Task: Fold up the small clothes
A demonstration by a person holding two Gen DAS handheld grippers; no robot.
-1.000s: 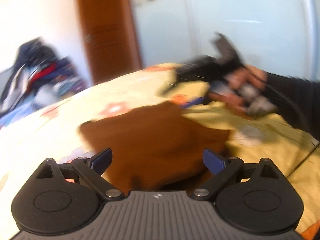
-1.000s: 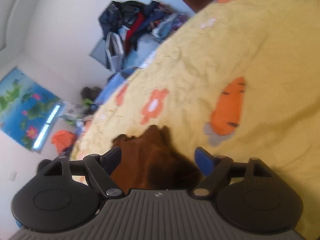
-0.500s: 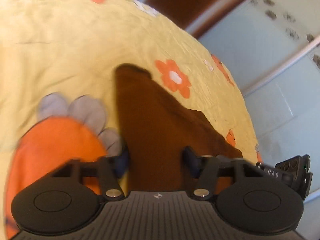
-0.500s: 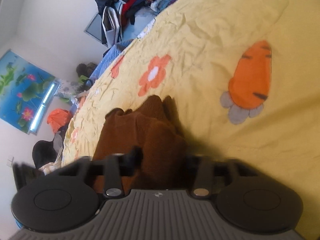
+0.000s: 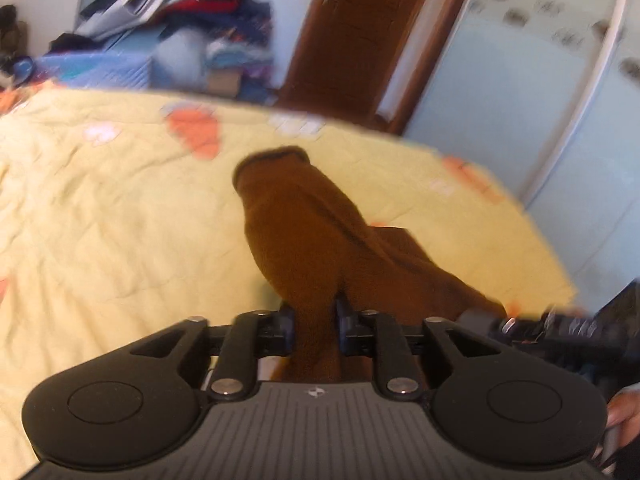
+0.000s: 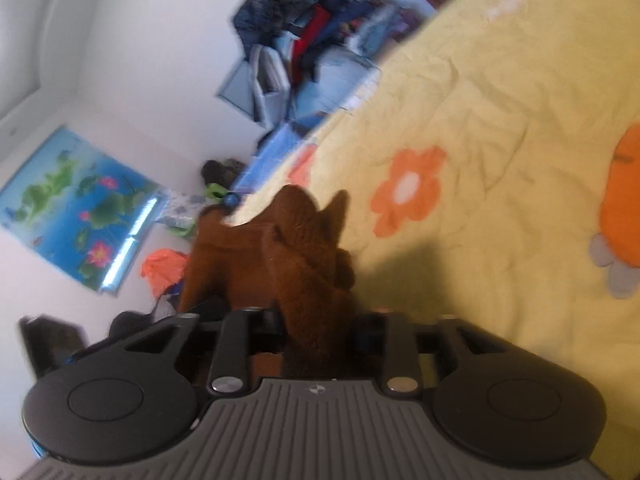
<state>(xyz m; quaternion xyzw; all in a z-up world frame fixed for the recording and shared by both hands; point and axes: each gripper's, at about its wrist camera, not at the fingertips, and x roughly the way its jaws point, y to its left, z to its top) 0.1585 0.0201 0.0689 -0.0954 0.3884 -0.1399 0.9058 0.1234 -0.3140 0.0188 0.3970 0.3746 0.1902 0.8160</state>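
A small brown fleece garment (image 5: 304,224) hangs lifted above the yellow bedspread (image 5: 100,216). My left gripper (image 5: 314,322) is shut on one bunched edge of it; the cloth runs forward to a cuff-like end. My right gripper (image 6: 318,326) is shut on another bunched part of the same garment (image 6: 296,248), which rises in folds in front of it. The right gripper also shows at the right edge of the left wrist view (image 5: 560,326).
The bedspread (image 6: 500,120) has orange flowers and a carrot print. A pile of clothes (image 5: 180,28) lies beyond the bed's far edge, beside a brown door (image 5: 360,32) and pale wardrobe doors (image 5: 520,100). A blue poster (image 6: 76,208) hangs on the wall.
Both grippers went from open over the flat garment to shut on it. The garment has since been lifted off the bedspread, and both views have swung.
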